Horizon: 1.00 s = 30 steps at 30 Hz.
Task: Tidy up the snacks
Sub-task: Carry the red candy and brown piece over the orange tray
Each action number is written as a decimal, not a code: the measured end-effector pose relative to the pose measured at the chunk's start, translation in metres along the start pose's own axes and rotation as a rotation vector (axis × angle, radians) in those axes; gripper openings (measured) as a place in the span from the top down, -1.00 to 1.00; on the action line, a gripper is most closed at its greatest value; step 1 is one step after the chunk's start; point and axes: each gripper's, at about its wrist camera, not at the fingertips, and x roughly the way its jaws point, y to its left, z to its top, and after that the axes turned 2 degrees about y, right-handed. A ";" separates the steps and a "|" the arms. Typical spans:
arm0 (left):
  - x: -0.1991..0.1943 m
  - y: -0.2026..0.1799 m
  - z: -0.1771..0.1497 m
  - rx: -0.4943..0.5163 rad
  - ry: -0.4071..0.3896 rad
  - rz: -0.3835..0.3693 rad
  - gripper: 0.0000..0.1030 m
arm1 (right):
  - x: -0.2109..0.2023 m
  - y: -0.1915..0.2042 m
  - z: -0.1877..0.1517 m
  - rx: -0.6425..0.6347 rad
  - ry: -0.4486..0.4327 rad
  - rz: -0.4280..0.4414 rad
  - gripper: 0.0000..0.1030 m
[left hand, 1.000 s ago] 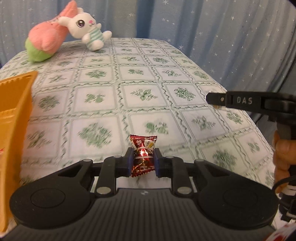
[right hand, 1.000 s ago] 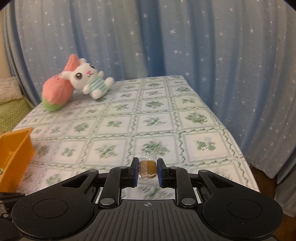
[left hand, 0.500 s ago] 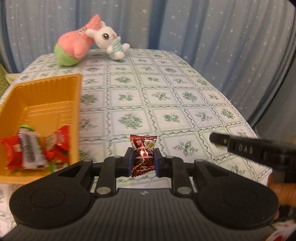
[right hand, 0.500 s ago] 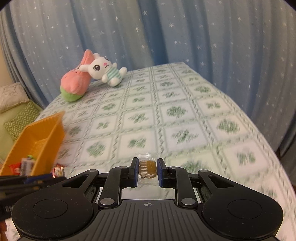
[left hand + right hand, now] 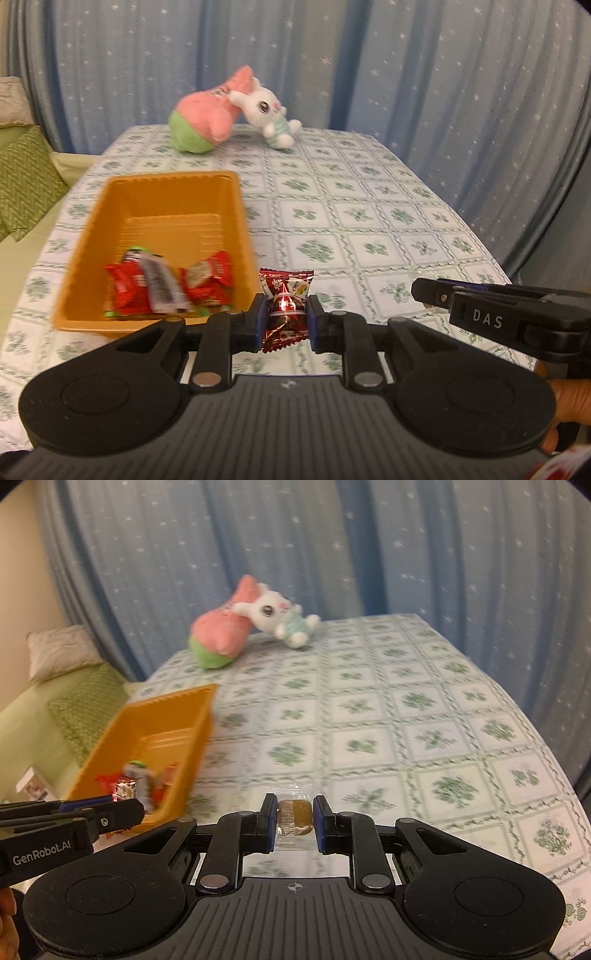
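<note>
Left gripper (image 5: 283, 318) is clamped on a red foil candy (image 5: 286, 308); right gripper (image 5: 295, 821) pinches a brown clear-wrapped sweet (image 5: 294, 818). The orange tray (image 5: 92, 236) sits at ten o'clock; releasing early could drop either outside its rim.
</note>
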 end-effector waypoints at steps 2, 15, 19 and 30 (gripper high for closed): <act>-0.010 0.010 0.000 -0.011 -0.011 0.013 0.62 | -0.002 0.014 0.001 -0.022 -0.006 0.018 0.60; -0.041 0.061 -0.003 -0.087 -0.047 0.068 0.62 | 0.013 0.078 0.003 -0.111 0.021 0.112 0.60; -0.039 0.074 -0.001 -0.094 -0.047 0.072 0.62 | 0.022 0.088 0.006 -0.122 0.027 0.124 0.60; -0.022 0.113 0.019 -0.098 -0.031 0.099 0.62 | 0.056 0.108 0.027 -0.122 0.036 0.157 0.60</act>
